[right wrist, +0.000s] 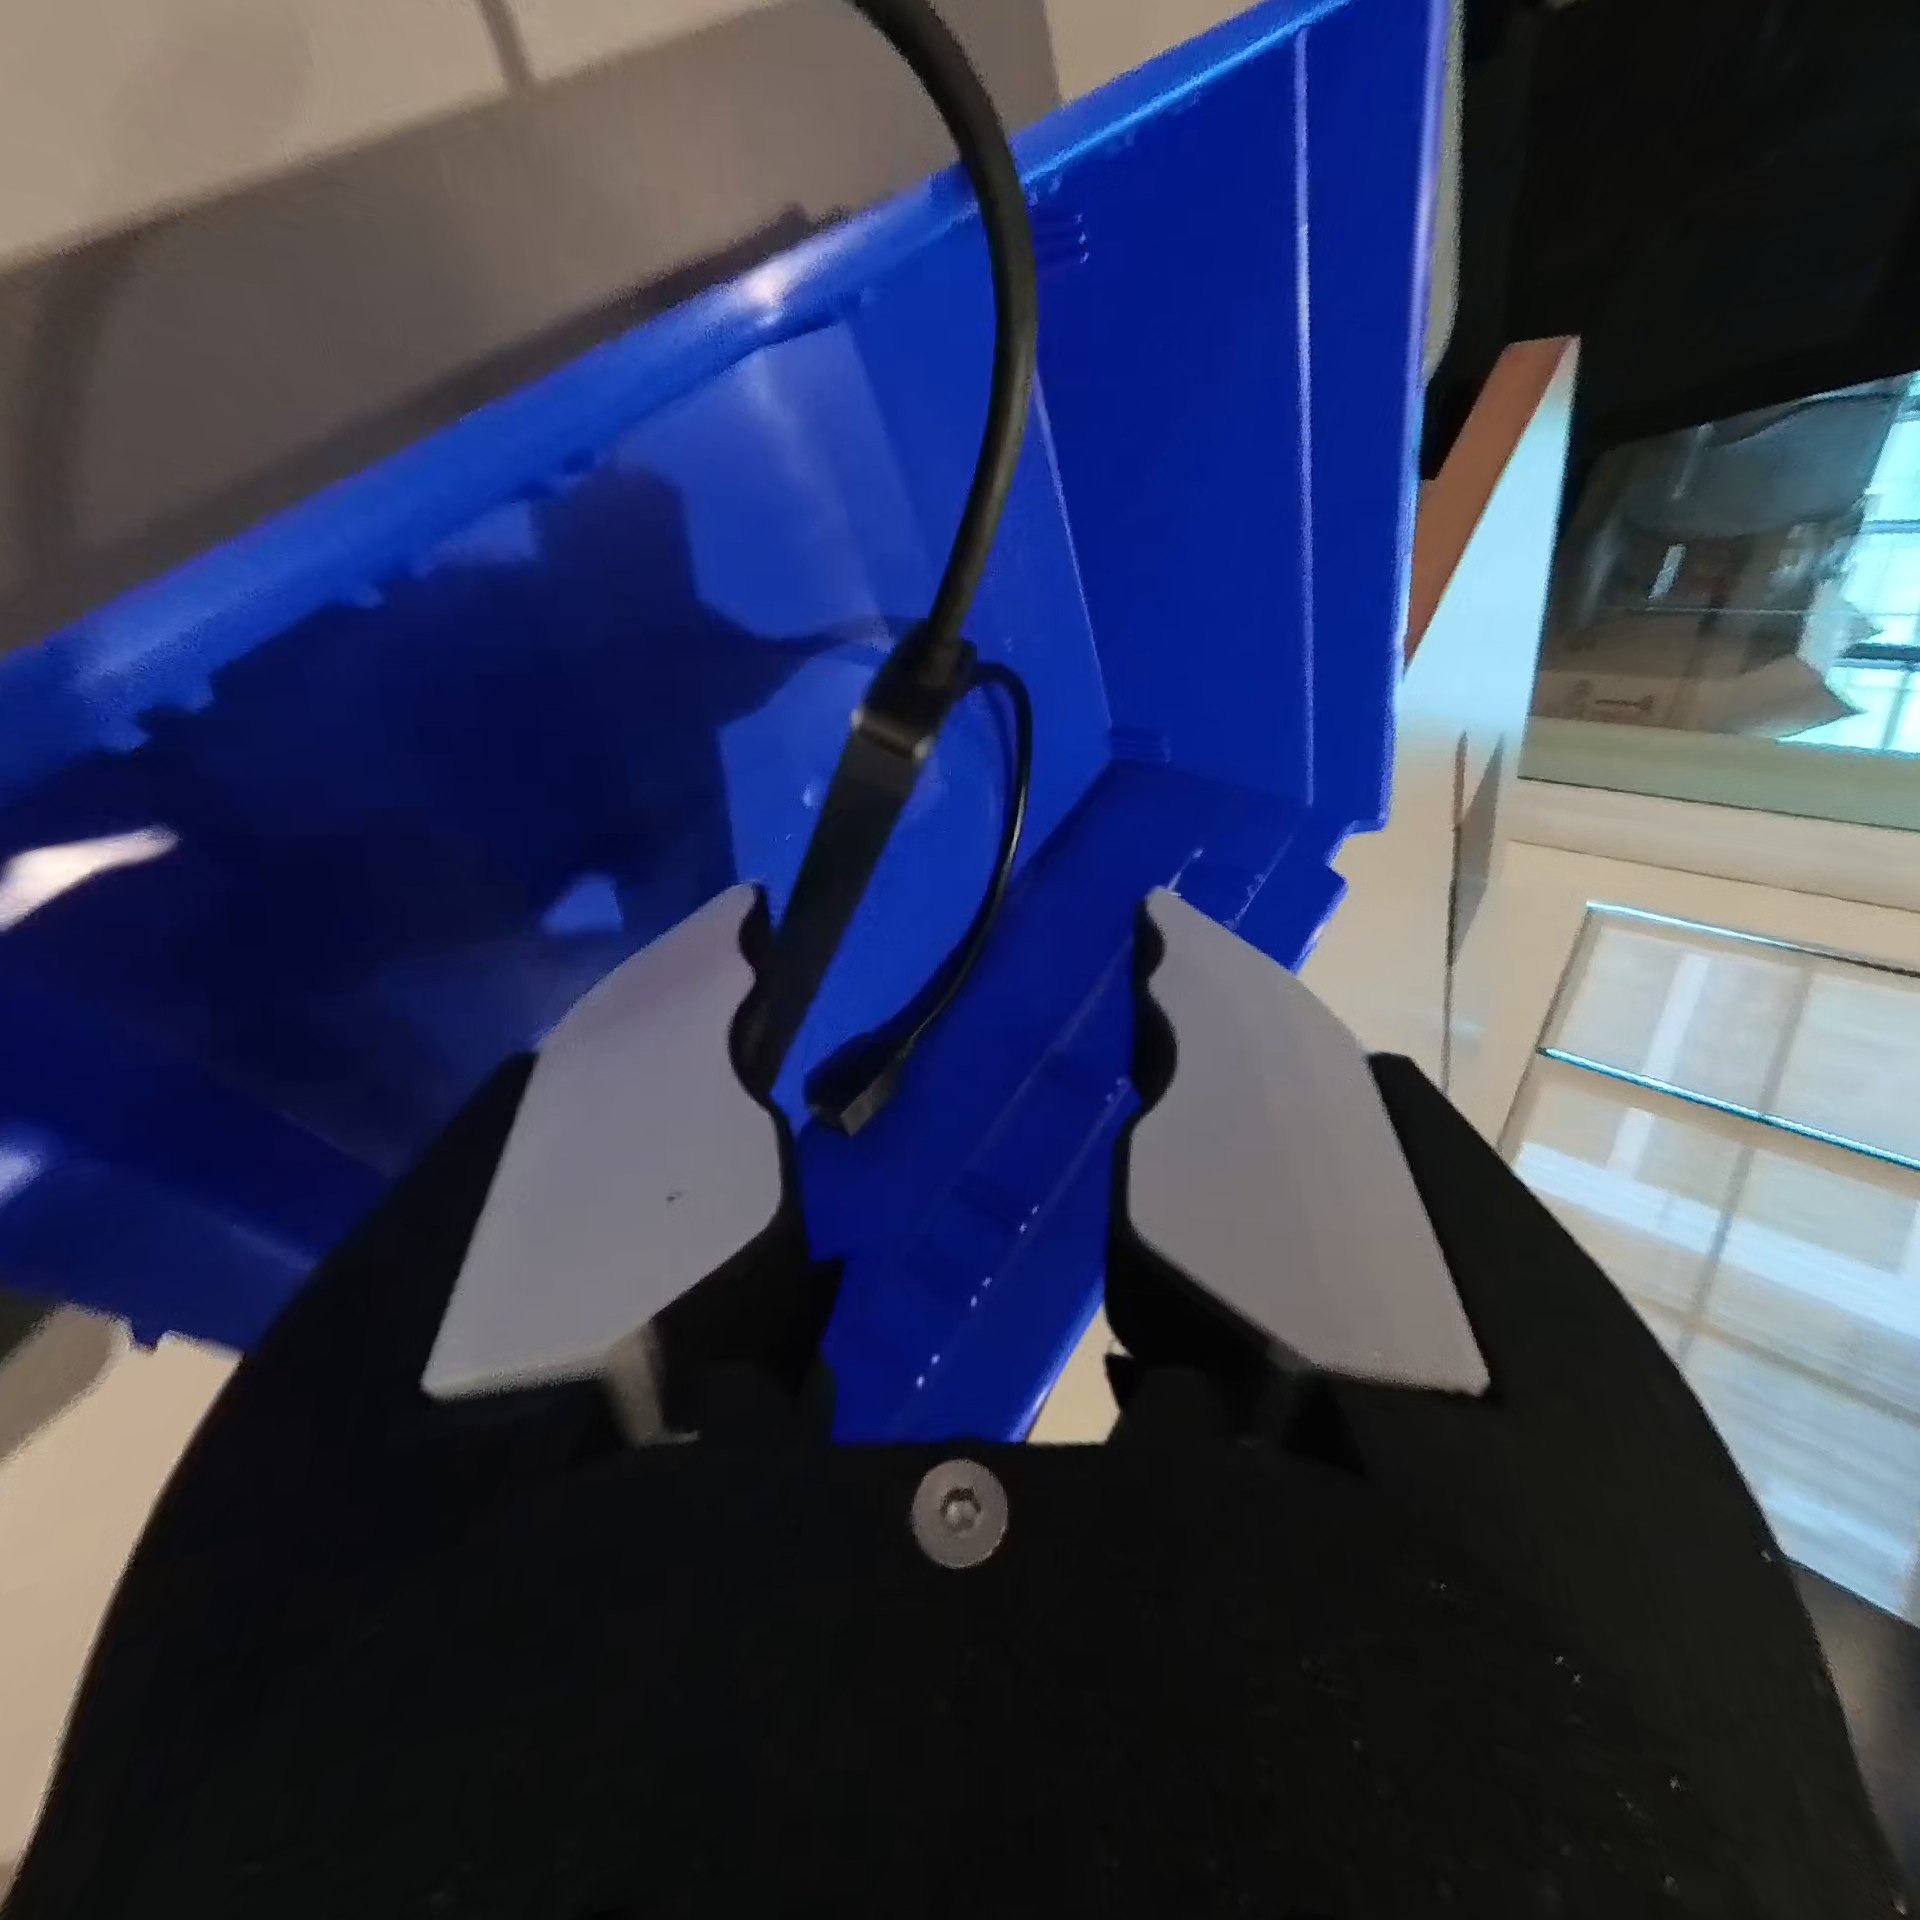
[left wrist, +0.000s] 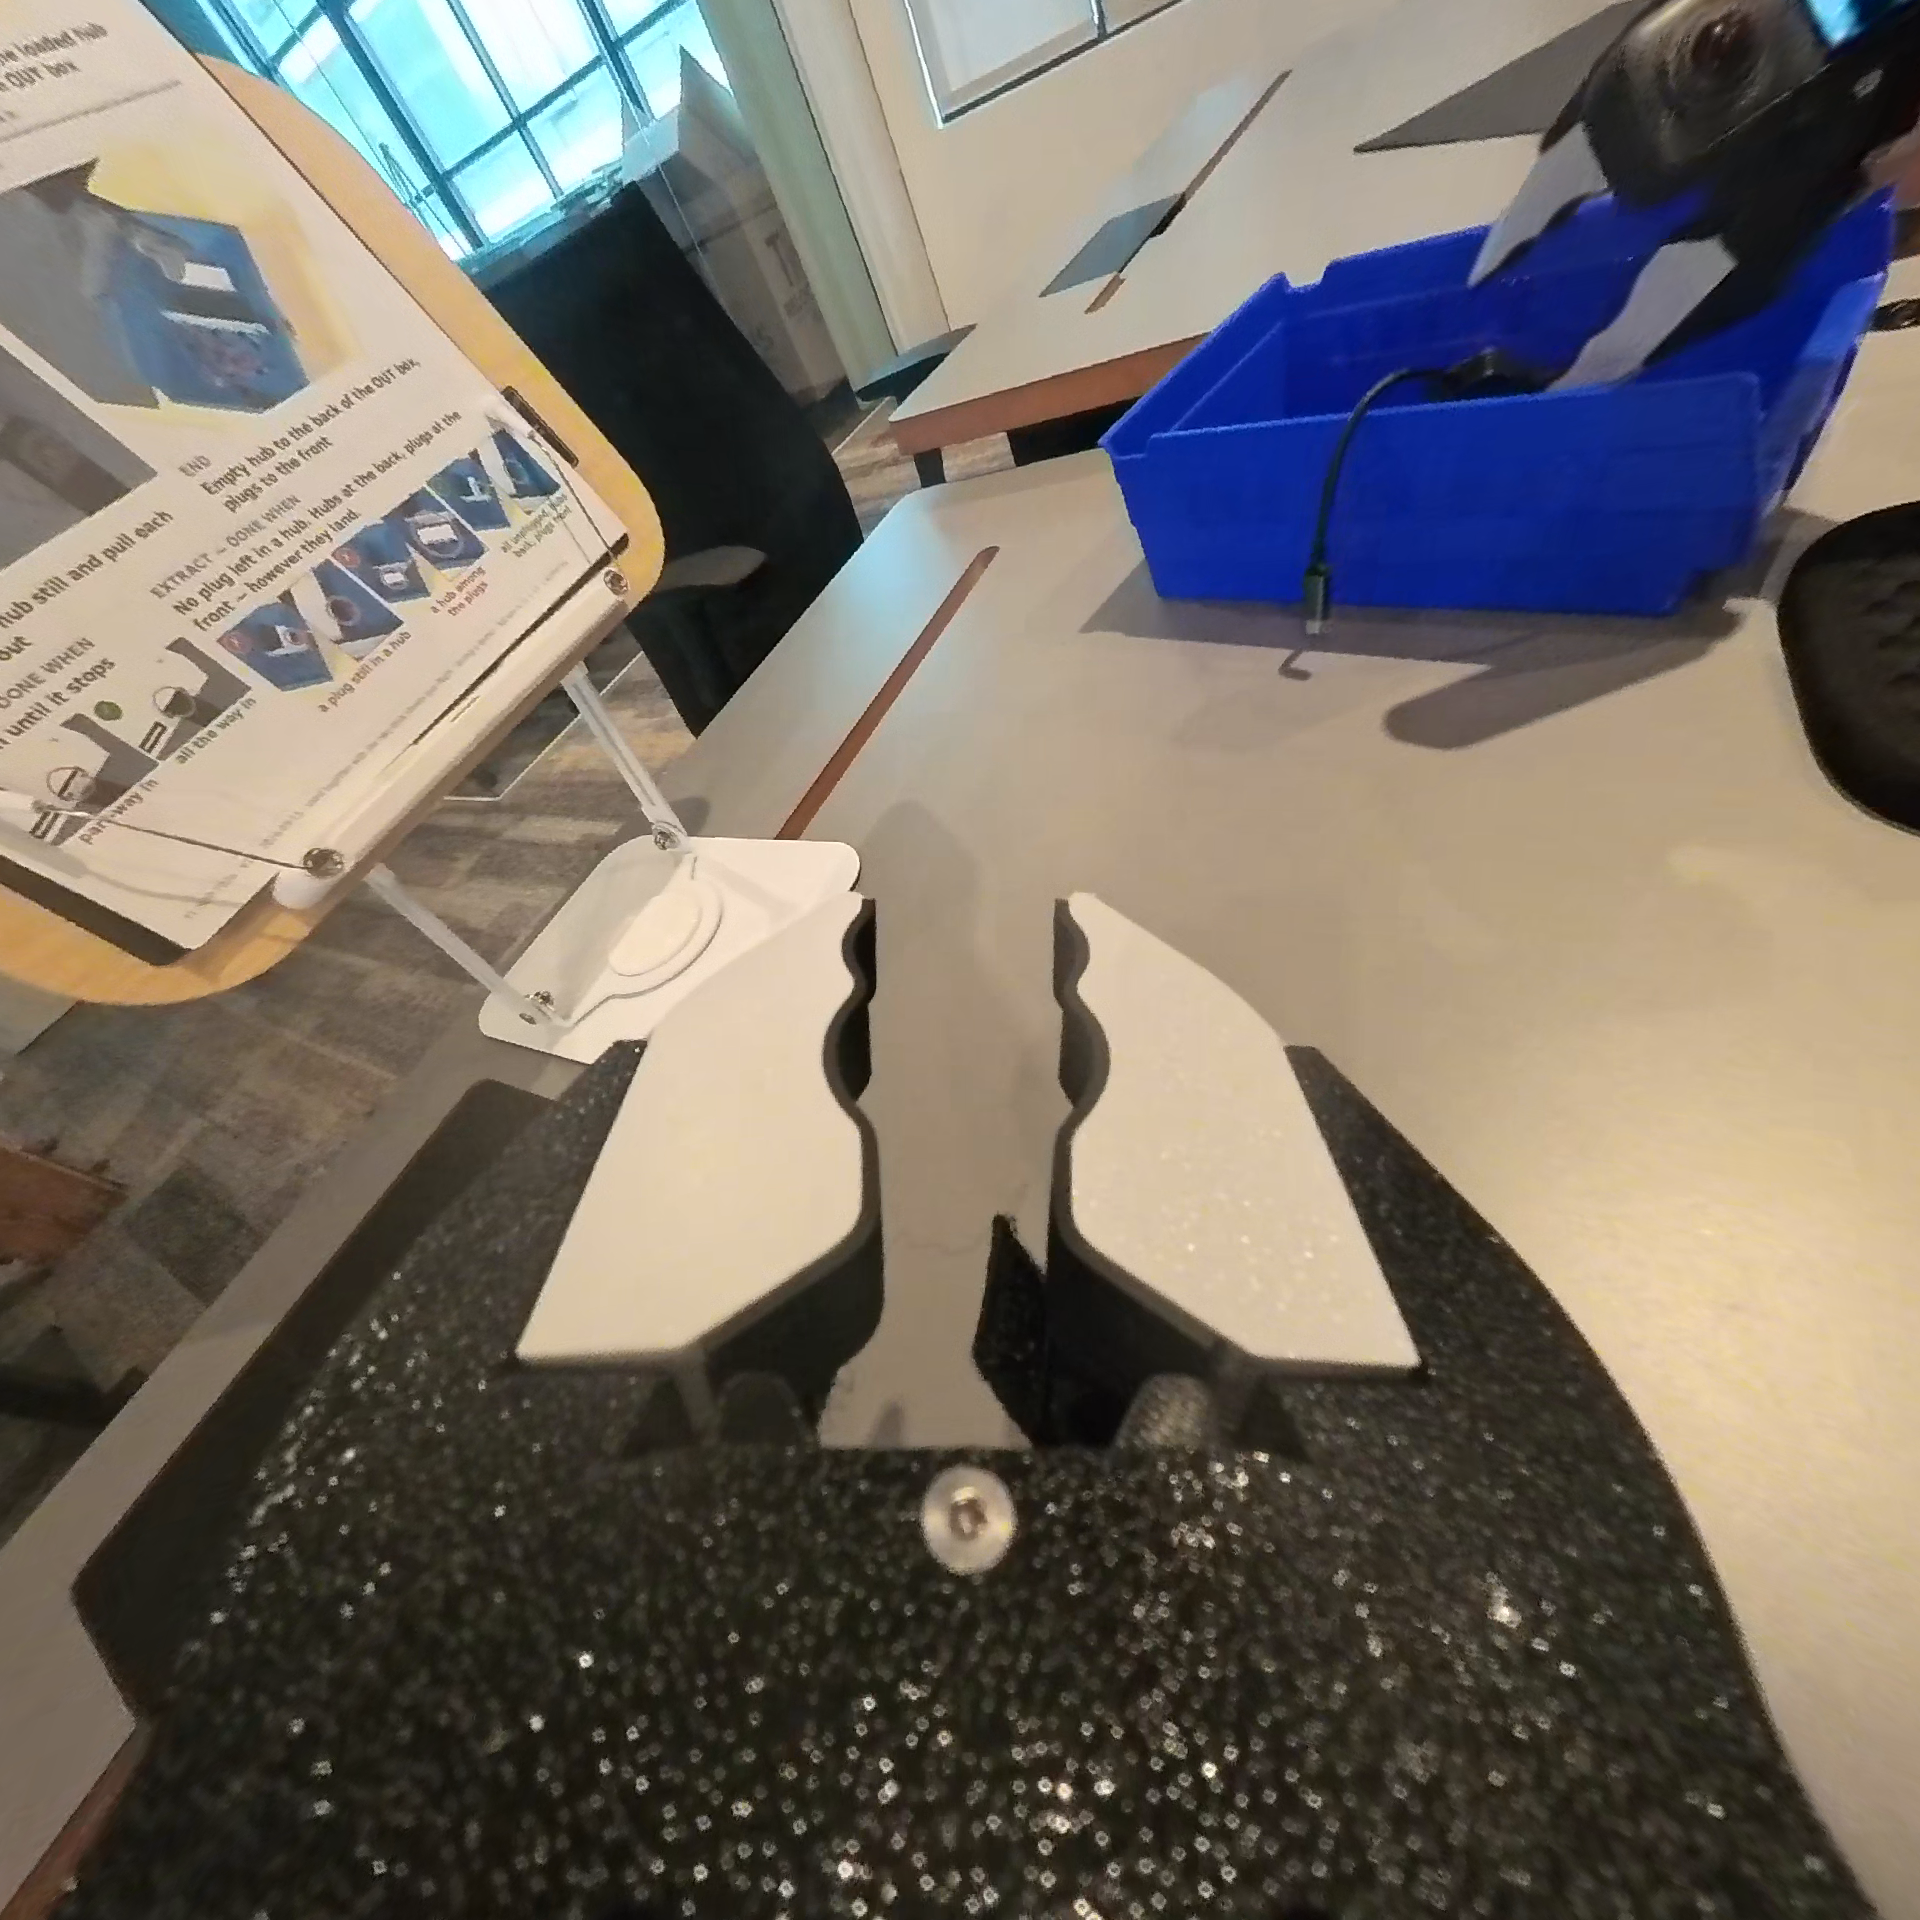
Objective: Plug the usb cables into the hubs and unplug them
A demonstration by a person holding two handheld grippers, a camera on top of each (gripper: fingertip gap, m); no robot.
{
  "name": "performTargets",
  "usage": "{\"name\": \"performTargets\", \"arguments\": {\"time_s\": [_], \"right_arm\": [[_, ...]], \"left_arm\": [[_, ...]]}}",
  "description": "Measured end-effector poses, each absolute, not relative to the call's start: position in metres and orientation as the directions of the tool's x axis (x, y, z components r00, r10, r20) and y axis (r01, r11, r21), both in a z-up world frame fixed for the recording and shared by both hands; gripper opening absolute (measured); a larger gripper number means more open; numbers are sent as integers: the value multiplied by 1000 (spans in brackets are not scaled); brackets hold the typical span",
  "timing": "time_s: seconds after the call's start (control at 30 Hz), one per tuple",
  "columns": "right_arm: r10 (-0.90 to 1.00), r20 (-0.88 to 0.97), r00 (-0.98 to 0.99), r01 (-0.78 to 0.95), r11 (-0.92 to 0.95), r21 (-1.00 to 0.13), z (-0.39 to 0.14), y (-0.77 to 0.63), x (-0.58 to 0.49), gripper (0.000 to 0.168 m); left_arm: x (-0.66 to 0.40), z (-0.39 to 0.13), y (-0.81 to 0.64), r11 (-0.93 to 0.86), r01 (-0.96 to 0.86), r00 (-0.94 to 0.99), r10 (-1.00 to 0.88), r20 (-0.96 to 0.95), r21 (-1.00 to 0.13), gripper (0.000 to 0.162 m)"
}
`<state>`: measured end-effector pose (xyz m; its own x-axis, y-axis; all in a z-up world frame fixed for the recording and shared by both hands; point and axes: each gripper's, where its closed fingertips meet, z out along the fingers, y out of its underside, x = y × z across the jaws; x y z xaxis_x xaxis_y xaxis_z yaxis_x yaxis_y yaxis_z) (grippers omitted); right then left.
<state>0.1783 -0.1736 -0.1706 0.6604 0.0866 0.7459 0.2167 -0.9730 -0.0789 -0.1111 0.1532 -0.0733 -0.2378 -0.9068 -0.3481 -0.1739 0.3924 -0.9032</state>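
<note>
A blue bin (left wrist: 1455, 509) stands on the grey table (left wrist: 1351, 935) at the far right. A black cable (left wrist: 1340, 468) hangs over its front wall, its plug just above the table. My right gripper (left wrist: 1527, 327) reaches into the bin. In the right wrist view it (right wrist: 951, 899) is open inside the bin (right wrist: 416, 779). A slim black hub (right wrist: 831, 883) with a thick cable (right wrist: 1013, 312) lies against its left finger. A thin cable's small plug (right wrist: 854, 1110) lies between the jaws. My left gripper (left wrist: 966, 914) is open and empty, low over the table.
An instruction board (left wrist: 260, 520) on a white-footed stand (left wrist: 675, 935) stands at the table's left edge. A black mesh object (left wrist: 1860, 675) sits at the right edge. A brown slot (left wrist: 894, 686) runs along the table. Bare tabletop lies between my left gripper and the bin. The tips of one gripper are about 45 cm away from the tips of the other.
</note>
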Motion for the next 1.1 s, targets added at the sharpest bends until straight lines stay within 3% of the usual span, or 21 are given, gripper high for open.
{"name": "performTargets", "arguments": {"time_s": [0.17, 0.3, 0.37, 0.43, 0.53, 0.63, 0.77, 0.9, 1.1], "right_arm": [[90, 721, 687, 198, -978, -67, -164, -181, 180, 92], [52, 758, 650, 157, -985, -66, -140, -193, 186, 98], [-28, 796, 604, 133, -982, -135, -109, -195, 183, 98], [-129, 819, 559, 183, -944, -273, -70, -181, 171, 96], [-214, 805, 553, 391, -787, -478, -19, -127, 126, 92], [-174, 792, 585, 575, -601, -556, 1, -60, 70, 91], [-76, 675, 734, 611, -358, -706, -17, 28, 11, 94], [-66, 462, 885, 448, -156, -880, -49, 91, -13, 89], [-191, 259, 947, 268, 19, -963, -90, 102, 10, 72]], "left_arm": [[-112, -73, 154, 386, -176, -241, -909, -340, -906, 33], [-112, -73, 156, 385, -176, -236, -910, -341, -906, 33], [-112, -71, 156, 379, -171, -231, -913, -337, -909, 34], [-110, -70, 156, 368, -166, -227, -917, -327, -915, 34], [-111, -69, 157, 342, -157, -220, -927, -304, -927, 36], [-108, -70, 160, 317, -157, -199, -938, -284, -935, 43], [-105, -69, 166, 289, -152, -160, -951, -265, -945, 50], [-104, -62, 176, 226, -104, -94, -972, -216, -969, 53], [-105, -65, 192, 212, -101, -20, -977, -211, -972, 52]]}}
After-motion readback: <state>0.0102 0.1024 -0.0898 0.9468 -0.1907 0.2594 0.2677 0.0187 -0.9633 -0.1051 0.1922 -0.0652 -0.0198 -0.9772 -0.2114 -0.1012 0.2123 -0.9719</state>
